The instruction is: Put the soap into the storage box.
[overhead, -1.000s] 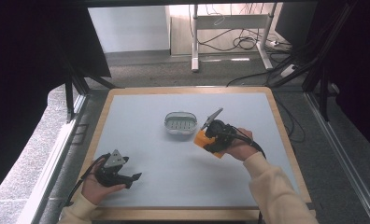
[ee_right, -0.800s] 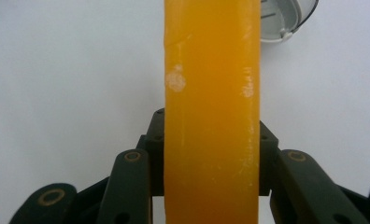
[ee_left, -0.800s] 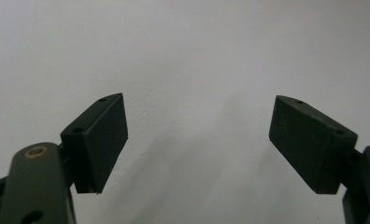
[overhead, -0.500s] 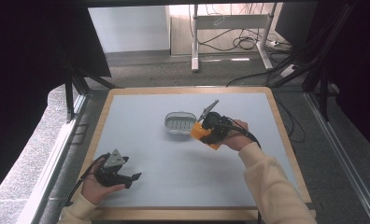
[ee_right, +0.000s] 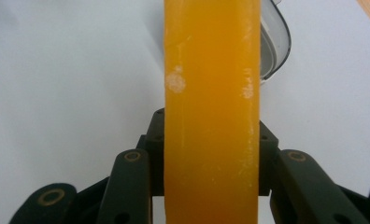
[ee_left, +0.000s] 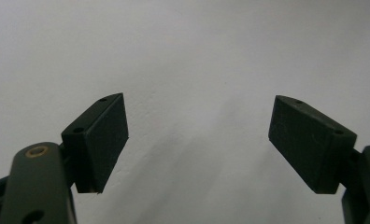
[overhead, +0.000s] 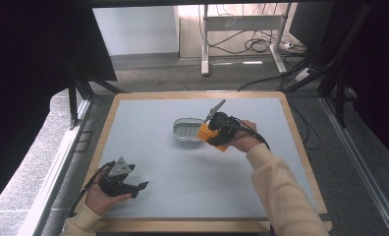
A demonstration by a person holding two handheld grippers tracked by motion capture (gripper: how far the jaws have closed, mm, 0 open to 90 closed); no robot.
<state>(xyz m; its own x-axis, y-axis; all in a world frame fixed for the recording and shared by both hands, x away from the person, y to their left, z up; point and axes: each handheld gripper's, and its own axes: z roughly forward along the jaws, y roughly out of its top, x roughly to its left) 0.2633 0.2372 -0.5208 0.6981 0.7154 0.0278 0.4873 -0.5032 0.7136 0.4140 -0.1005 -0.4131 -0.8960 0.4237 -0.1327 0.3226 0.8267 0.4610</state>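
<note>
An orange bar (overhead: 205,132) is clamped between the jaws of my right gripper (overhead: 209,133), held just off the table at the right rim of a small oval grey dish (overhead: 186,130). In the right gripper view the orange bar (ee_right: 211,84) runs straight up between the jaws of the right gripper (ee_right: 210,140), and the dish (ee_right: 277,44) peeks out behind it at the upper right. My left gripper (overhead: 137,187) rests near the table's front left corner, jaws wide open. The left gripper (ee_left: 197,140) has nothing between its pads, only the bare mat below.
A pale grey mat (overhead: 182,187) covers the table, framed by a wooden border (overhead: 300,147). Beyond the far edge, desk legs and cables (overhead: 261,46) lie on the floor. Dark frame posts (overhead: 74,93) stand at the left.
My right gripper has carried the orange bar left and slightly away from the person, up to the dish's rim. The left gripper has stayed put.
</note>
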